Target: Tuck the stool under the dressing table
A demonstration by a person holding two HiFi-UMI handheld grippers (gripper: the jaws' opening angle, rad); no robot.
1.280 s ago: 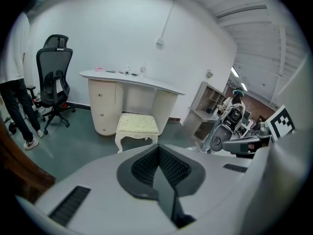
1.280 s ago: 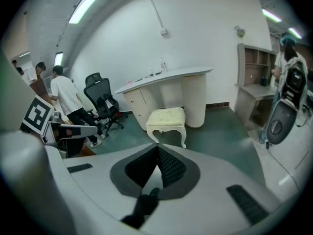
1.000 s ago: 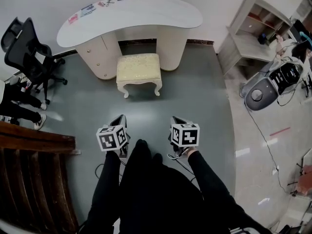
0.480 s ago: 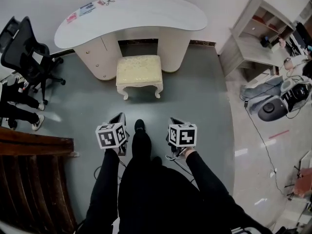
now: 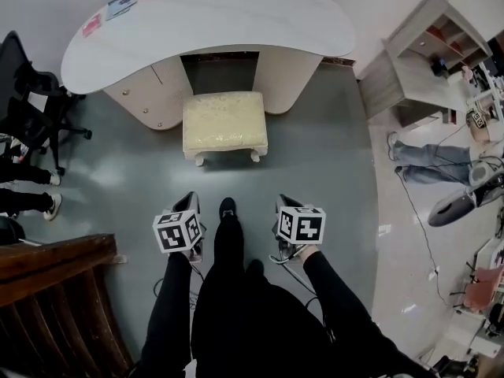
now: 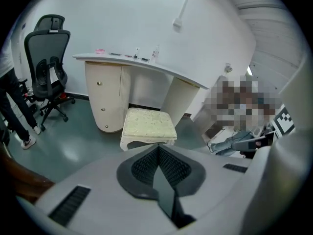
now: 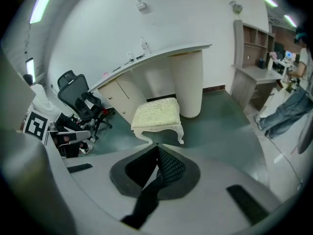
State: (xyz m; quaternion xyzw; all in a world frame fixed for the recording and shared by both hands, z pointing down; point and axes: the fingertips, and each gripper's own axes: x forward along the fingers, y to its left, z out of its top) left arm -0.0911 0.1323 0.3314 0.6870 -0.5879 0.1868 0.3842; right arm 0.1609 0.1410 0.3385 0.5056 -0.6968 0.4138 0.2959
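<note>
Currently approach step: stool (image 5: pixel 224 124) stands just before the dressing table (image 5: pixel 213 22) gap, not tucked. Left tool (image 5: pixel 187 201) & right tool (image 5: pixel 285 203) are closed, empty. Next they must reach it & push fwd.

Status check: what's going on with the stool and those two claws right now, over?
Left gripper shut, empty; right gripper shut, empty. Stool in front of dressing table, not tucked. Nothing between grippers and stool.
</note>
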